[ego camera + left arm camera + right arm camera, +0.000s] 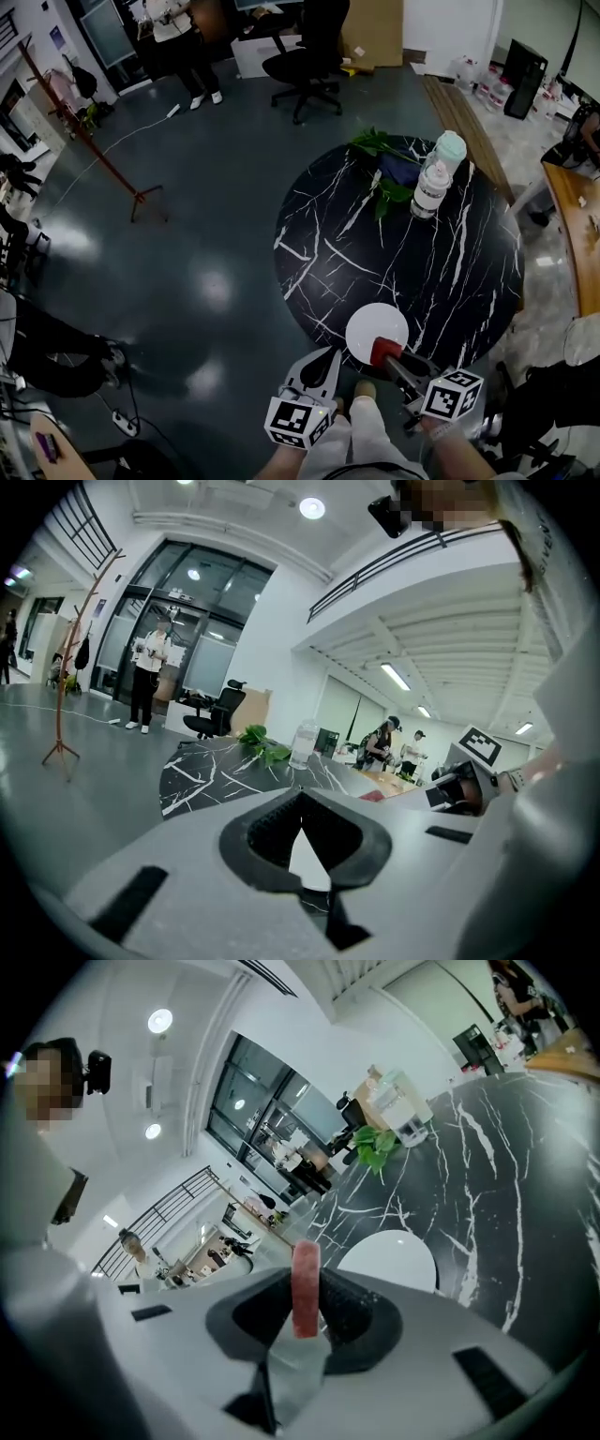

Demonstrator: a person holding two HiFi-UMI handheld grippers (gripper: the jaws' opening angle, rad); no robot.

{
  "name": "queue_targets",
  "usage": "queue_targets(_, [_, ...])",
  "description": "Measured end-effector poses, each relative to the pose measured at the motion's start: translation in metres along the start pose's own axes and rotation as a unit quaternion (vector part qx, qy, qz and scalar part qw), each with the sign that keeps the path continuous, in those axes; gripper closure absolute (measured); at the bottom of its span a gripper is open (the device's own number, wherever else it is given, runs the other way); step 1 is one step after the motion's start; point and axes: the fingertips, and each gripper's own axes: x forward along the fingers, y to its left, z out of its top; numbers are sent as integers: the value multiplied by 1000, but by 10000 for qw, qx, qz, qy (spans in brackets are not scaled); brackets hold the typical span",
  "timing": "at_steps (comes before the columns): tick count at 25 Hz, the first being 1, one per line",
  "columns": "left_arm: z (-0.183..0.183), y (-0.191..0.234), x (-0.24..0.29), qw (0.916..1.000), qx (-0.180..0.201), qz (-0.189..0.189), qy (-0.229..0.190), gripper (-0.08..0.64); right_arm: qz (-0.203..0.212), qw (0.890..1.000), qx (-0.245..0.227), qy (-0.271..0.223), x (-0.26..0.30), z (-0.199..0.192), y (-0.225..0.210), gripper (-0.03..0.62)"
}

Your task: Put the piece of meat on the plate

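Note:
A white plate (377, 324) lies at the near edge of the round black marble table (375, 248). My right gripper (388, 357) is shut on a red piece of meat (382, 350), which hangs over the plate's near rim. In the right gripper view the meat (306, 1290) stands upright between the pads, with the plate (394, 1255) just beyond my right gripper (306, 1309). My left gripper (330, 357) hovers left of the plate, off the table's edge, fingertips together and nothing in them. The left gripper view shows my left gripper (300, 799) with a sliver of the plate (309, 860) behind the jaws.
A clear water bottle (437, 174) and a bunch of green leaves (376, 146) sit at the table's far side. An office chair (305, 66), a coat stand (98, 141) and a standing person (183, 42) are on the grey floor beyond. A wooden desk (574, 225) is at right.

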Motion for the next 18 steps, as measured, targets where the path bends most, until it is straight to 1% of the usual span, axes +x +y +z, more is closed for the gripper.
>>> queue_targets(3, [-13,5,11,9999,-74,108,17,563,-76,9996,145,230,17,-4,-14,508])
queue_targets(6, [-22,9,18,9998,-105,158,55,563,-213,9978,414,463,34,-8,-28,508])
queue_targets(10, [-33,12,15,9994,-192,240,128,563,-295,9948,674,704,53,-8,-41,508])
queue_targets(13, [-39,17,11,9991,-247,309,177,563,-408,9902,920,966,63,-12,-50,508])
queue_targets(15, [-39,21,9,9989,-266,341,171,563,-522,9875,860,1217,67,-17,-55,506])
queue_targets(18, [-34,24,6,9990,-269,347,106,563,-579,9868,504,1425,68,-17,-58,506])
